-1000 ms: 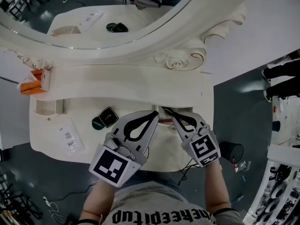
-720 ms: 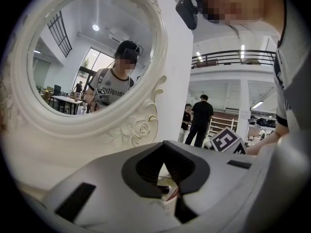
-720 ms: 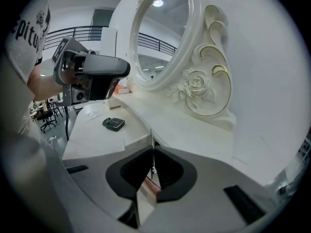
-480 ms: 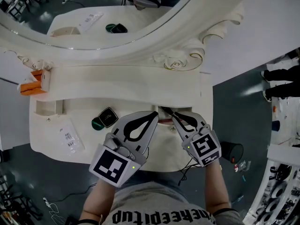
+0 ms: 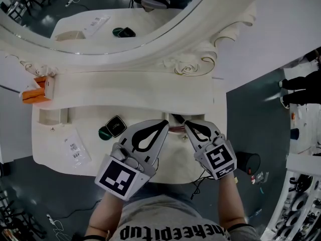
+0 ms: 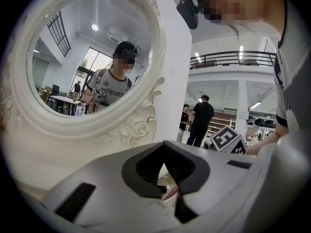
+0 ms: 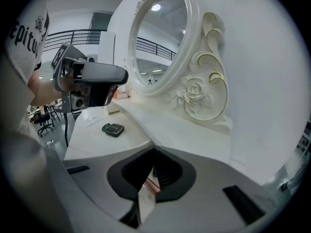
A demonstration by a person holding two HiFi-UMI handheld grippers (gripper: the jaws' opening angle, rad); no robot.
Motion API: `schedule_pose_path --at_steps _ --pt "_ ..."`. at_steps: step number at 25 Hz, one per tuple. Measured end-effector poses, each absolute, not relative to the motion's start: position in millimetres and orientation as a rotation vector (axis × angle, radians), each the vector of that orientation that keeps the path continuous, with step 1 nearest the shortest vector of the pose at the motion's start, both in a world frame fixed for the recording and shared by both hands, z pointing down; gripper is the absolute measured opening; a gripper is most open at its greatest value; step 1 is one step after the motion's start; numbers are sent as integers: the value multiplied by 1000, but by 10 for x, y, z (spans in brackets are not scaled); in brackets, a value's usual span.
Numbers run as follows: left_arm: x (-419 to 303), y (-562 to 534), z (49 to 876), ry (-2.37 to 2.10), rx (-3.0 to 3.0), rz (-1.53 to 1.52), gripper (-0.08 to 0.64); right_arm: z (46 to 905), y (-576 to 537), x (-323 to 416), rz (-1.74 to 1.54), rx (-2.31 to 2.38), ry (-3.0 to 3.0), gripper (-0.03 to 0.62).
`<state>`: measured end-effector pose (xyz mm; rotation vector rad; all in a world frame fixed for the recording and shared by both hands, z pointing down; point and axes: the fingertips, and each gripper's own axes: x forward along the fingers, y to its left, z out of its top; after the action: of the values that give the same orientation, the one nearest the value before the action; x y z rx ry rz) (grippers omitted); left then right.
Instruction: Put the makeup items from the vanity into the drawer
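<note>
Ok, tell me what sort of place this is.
Probably a big open workshop or lab hall, not a bedroom: the ornate white vanity stands on a dark floor with loose cables, and the left gripper view shows a mezzanine railing and people standing about.

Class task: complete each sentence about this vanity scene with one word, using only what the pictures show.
1. In the head view, the dark green compact lies on the vanity top to the ____ of the left gripper.
2. The left gripper's jaws are ____, with their tips touching.
3. The flower carved beside the mirror is a ____.
4. The box at the vanity's left end is ____ in colour.

Missing words: left; shut; rose; orange.
</note>
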<state>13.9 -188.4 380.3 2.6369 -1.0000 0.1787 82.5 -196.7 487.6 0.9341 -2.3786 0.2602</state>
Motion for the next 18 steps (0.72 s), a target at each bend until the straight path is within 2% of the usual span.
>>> schedule_pose_path --at_steps 18 --pt "363 -1622 3618 -888 2722 171 21 4176 -1753 865 370 1166 -2585 15"
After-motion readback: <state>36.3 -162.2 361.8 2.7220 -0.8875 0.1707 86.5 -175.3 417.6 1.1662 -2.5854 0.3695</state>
